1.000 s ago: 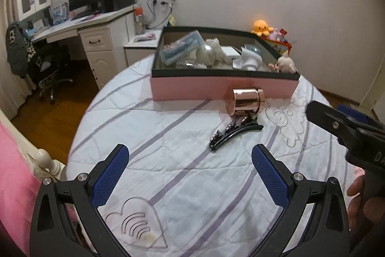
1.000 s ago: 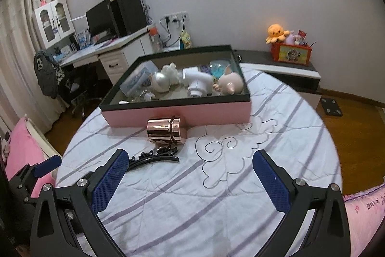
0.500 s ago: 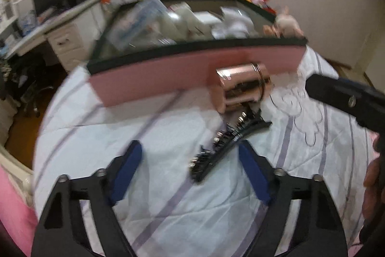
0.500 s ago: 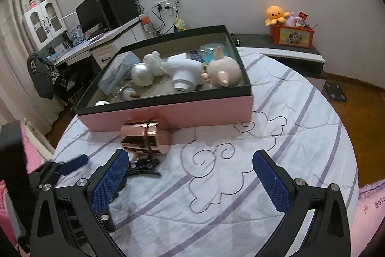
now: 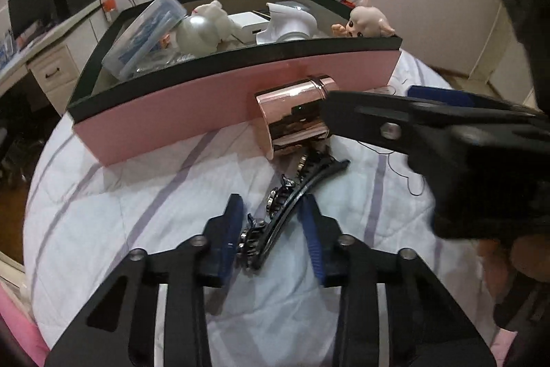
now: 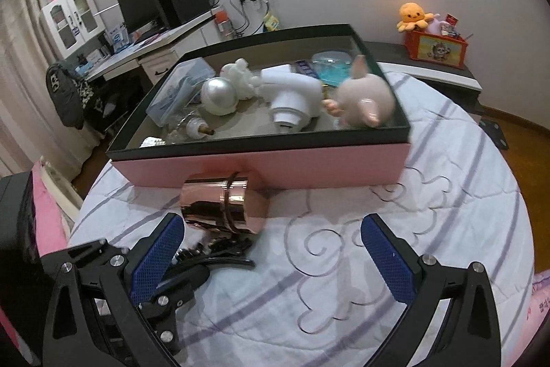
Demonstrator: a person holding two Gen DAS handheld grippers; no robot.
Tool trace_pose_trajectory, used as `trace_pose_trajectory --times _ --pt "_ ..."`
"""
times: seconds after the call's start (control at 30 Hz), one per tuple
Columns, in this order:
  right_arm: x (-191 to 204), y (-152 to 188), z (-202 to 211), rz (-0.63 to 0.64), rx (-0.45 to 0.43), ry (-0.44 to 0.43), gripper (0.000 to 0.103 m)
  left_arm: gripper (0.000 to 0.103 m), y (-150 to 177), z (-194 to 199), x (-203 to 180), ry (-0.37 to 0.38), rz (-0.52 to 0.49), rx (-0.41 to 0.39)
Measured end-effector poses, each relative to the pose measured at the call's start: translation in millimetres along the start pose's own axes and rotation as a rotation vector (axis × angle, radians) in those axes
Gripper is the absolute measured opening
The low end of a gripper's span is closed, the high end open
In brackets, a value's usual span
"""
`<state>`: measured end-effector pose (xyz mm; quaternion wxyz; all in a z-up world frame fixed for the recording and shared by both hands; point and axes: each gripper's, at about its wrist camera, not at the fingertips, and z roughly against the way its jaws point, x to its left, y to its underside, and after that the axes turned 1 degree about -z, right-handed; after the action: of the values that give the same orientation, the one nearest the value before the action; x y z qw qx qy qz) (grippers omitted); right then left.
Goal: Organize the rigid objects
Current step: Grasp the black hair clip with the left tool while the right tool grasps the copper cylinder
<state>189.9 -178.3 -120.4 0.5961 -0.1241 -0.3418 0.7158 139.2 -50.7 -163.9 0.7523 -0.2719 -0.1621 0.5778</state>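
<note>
A black jewelled hair clip (image 5: 292,198) lies on the white quilted bedspread (image 5: 120,212). My left gripper (image 5: 273,229) straddles its near end, the blue pads closing on it, a small gap showing at the right pad. A rose-gold metal cup (image 5: 292,117) lies on its side against the pink box (image 5: 206,105). My right gripper (image 6: 271,250) is open just in front of the cup (image 6: 223,207), with the clip (image 6: 213,255) by its left finger. The box (image 6: 309,167) holds several toys and items.
The right gripper's finger (image 5: 412,122) reaches across the left wrist view beside the cup. A desk with a monitor (image 6: 144,9) stands at the back left, a low shelf with an orange plush (image 6: 412,16) at the back right. The bed's edges curve away on both sides.
My left gripper moved forward and down over the hair clip and narrowed its fingers around it. My right gripper moved closer to the rose-gold cup and stayed open.
</note>
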Motion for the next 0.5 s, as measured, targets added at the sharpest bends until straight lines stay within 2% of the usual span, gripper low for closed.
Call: trace_pose_trajectory --times 0.07,0.2,0.3,0.33,0.37,0.5 --pt "6 -2 -6 0.020 0.011 -0.006 0.103 0.026 7 6 7 0.013 0.031 -0.008" --pt "23 -4 -24 0.063 0.042 -0.020 0.102 0.023 16 15 9 -0.004 0.049 -0.016" --pt "32 -5 -40 0.084 0.062 -0.007 0.094 0.023 21 18 11 -0.016 0.057 -0.019" --pt "33 -4 -45 0.088 0.070 -0.002 0.082 0.023 22 18 11 -0.019 0.057 -0.022" --pt "34 -4 -49 0.091 0.080 0.003 0.065 0.023 22 18 10 -0.020 0.057 -0.022" --pt "33 3 -47 0.091 0.077 -0.012 0.057 0.024 18 12 10 -0.026 0.046 -0.022"
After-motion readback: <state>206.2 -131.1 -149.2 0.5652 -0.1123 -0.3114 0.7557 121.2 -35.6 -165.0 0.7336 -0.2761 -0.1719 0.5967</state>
